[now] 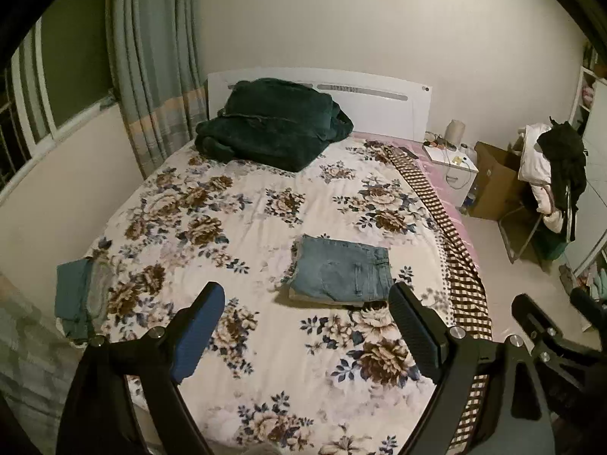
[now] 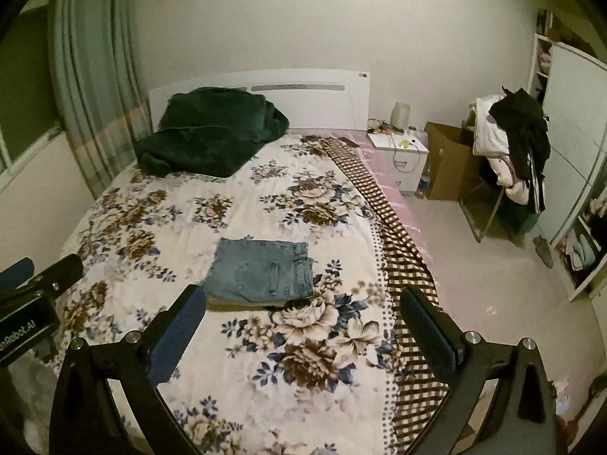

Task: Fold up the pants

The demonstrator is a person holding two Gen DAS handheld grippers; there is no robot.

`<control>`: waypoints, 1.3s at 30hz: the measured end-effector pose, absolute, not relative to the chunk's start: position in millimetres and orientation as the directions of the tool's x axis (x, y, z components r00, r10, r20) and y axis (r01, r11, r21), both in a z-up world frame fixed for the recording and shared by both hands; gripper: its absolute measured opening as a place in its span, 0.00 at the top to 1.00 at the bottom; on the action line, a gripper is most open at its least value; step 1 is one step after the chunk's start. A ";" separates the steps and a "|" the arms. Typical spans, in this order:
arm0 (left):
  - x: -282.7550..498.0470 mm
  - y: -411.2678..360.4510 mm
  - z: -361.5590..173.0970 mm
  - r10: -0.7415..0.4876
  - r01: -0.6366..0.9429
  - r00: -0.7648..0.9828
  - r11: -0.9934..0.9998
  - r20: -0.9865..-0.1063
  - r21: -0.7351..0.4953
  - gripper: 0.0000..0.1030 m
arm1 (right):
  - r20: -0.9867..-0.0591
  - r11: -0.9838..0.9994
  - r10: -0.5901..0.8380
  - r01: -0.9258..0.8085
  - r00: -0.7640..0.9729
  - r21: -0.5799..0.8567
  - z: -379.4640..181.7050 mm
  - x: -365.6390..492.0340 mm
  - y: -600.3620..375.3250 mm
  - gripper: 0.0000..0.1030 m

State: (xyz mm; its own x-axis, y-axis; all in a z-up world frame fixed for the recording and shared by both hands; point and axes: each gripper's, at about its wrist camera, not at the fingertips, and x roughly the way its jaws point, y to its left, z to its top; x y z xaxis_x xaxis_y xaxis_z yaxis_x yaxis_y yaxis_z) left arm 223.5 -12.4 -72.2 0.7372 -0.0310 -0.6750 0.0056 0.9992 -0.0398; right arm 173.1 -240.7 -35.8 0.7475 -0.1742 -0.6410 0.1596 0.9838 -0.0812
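A pair of blue jeans (image 1: 341,271) lies folded into a compact rectangle on the floral bedspread (image 1: 235,204), near the bed's right side. It also shows in the right wrist view (image 2: 261,271). My left gripper (image 1: 307,295) is open and empty, held above the bed just short of the jeans. My right gripper (image 2: 303,299) is open and empty, also raised above the bed, with the jeans just beyond its left finger. The right gripper's body shows at the lower right of the left wrist view (image 1: 546,326).
A dark green blanket (image 1: 273,121) is heaped by the white headboard (image 1: 379,98). A folded teal garment (image 1: 81,295) lies at the bed's left edge. A white nightstand (image 1: 453,168), a cardboard box (image 1: 497,182) and a chair draped with clothes (image 1: 554,167) stand to the right.
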 end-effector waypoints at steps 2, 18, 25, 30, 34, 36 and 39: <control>210.3 -10.1 -64.4 -0.029 0.002 0.738 0.999 -0.674 -0.040 0.14 | -0.625 0.985 -0.171 0.149 0.761 -0.089 -19.1 156.1 -234.5 0.00; 159.9 12.2 -33.2 -0.047 0.047 0.758 0.999 -0.651 -0.017 0.00 | -0.598 0.977 -0.206 0.197 0.775 -0.082 39.0 90.5 -199.6 0.00; 153.9 16.1 -34.8 -0.035 0.032 0.757 0.999 -0.653 -0.017 0.00 | -0.605 0.976 -0.209 0.198 0.768 -0.086 37.1 89.8 -196.0 0.00; 149.5 19.4 -35.4 -0.035 0.027 0.757 0.999 -0.653 -0.022 0.00 | -0.606 0.977 -0.207 0.195 0.768 -0.086 37.9 89.5 -194.7 0.00; 149.8 21.3 -35.5 -0.032 0.026 0.759 0.999 -0.651 -0.020 0.00 | -0.602 0.978 -0.204 0.192 0.772 -0.085 44.4 90.3 -195.2 0.00; 147.4 23.2 -35.4 -0.033 0.026 0.759 0.999 -0.651 -0.022 0.00 | -0.604 0.978 -0.201 0.190 0.771 -0.082 44.0 90.0 -195.4 0.00; 147.5 23.4 -35.3 -0.035 0.026 0.758 0.999 -0.651 -0.023 0.00 | -0.601 0.978 -0.200 0.189 0.774 -0.082 49.0 86.3 -195.3 0.00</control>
